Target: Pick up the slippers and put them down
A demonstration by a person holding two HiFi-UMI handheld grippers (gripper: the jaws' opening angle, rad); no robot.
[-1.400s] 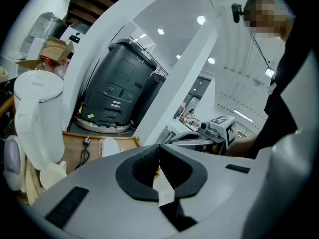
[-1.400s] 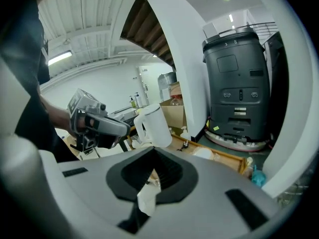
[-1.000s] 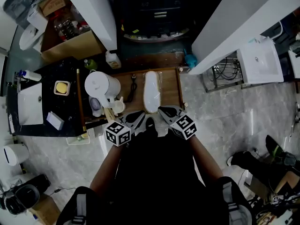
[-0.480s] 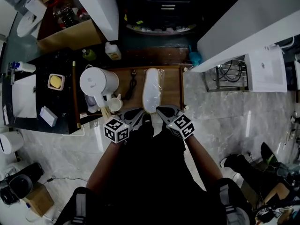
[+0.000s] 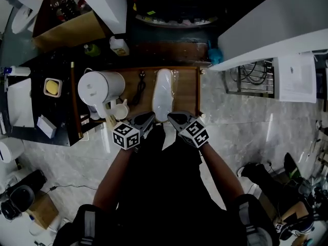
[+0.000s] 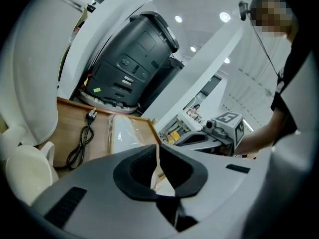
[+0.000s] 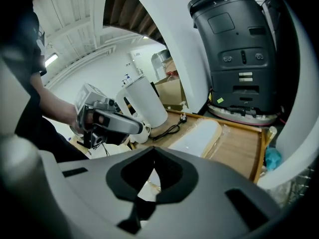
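Flanking the near end of a plastic-wrapped pair of white slippers (image 5: 163, 92), the left gripper (image 5: 149, 118) and right gripper (image 5: 172, 118) sit side by side at the 6 o'clock edge of a wooden tray (image 5: 187, 94), both pointing toward 12 o'clock. Each gripper's jaws are pressed together; whether either pinches the wrapper's edge cannot be told. The slippers lie flat and lengthwise along the tray's middle, toes toward 12 o'clock. A coiled black power cord (image 5: 138, 87) lies at their 9 o'clock, with a white kettle (image 5: 97, 87) farther out the same way and a small white cup (image 5: 121, 110) at the kettle's 5 o'clock. A black machine (image 6: 134, 59) stands beyond the tray at 12 o'clock.
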